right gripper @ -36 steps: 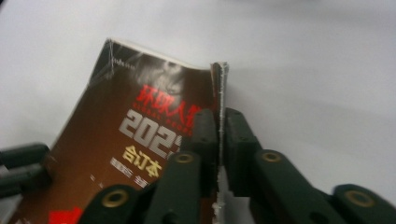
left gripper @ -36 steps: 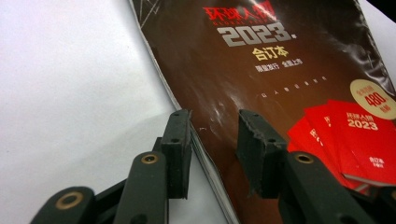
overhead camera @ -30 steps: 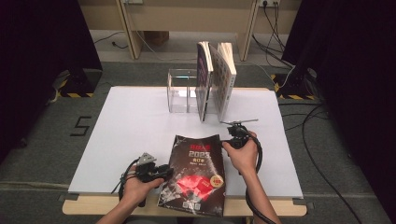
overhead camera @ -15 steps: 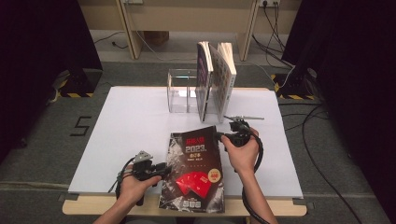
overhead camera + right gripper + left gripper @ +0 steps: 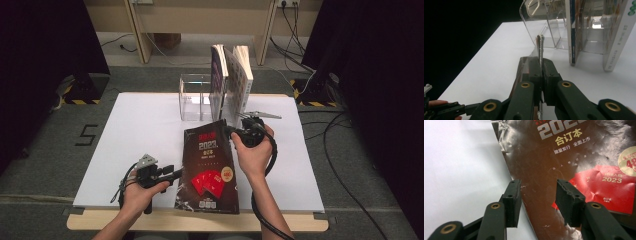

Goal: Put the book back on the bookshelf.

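My right gripper [image 5: 234,134] pinches the far right edge of the dark book [image 5: 210,170], lifting that end off the white table [image 5: 130,145]. My left gripper [image 5: 537,200] has just been opening, jaws spread astride the book's near left edge.

The magazine [image 5: 209,167] at lower centre of the high view has a glossy dark cover, creased and wrinkled, with shiny red print. The table top [image 5: 135,135] under it looks matt, smooth and white, like paper or laminate. The rack [image 5: 195,97] at upper centre is clear, shiny plastic. The books [image 5: 235,82] standing in it show paper edges. The left gripper [image 5: 537,202] has matt black plastic jaws with brass-coloured rivets.
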Demonstrator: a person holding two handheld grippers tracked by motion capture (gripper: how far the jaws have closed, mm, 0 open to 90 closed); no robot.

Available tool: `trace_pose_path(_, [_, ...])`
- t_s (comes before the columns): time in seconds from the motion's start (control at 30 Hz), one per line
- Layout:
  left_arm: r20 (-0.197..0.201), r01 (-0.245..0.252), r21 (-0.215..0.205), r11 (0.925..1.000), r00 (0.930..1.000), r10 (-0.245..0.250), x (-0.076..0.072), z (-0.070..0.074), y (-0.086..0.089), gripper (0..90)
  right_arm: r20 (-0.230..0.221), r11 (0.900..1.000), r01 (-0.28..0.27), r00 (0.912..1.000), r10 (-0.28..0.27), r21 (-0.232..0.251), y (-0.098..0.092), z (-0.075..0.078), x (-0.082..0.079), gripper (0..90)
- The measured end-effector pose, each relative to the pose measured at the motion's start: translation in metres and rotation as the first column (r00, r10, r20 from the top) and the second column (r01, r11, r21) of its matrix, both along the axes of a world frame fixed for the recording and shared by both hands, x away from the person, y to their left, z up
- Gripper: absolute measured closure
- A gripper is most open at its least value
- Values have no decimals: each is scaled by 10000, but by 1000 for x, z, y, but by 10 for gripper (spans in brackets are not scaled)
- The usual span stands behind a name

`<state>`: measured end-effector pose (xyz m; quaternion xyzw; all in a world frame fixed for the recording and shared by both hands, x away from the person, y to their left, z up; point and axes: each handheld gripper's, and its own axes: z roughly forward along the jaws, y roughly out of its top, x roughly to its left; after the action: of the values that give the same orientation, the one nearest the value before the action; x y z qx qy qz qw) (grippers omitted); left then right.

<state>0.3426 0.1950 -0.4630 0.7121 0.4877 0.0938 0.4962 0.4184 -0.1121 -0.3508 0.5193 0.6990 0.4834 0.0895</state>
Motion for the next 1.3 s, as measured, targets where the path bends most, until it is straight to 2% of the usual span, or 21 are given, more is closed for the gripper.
trace_pose_path(0.5, [295,171,-281,9995,9994,-163,6,18,-7,529,782,9998,185,9967,-194,114,14,24,4,875])
trace_pose_path(0.83, [729,201,-287,9994,9972,-180,14,36,-10,516,791,9996,197,9966,-212,208,22,32,13,875])
trace_pose_path(1.0, [753,207,-315,9993,9970,-183,17,42,-14,510,828,9995,228,9963,-246,232,24,36,16,875])
trace_pose_path(1.3, [762,296,-304,9991,9967,-272,19,43,-17,500,1047,9995,255,9941,-274,189,29,41,21,874])
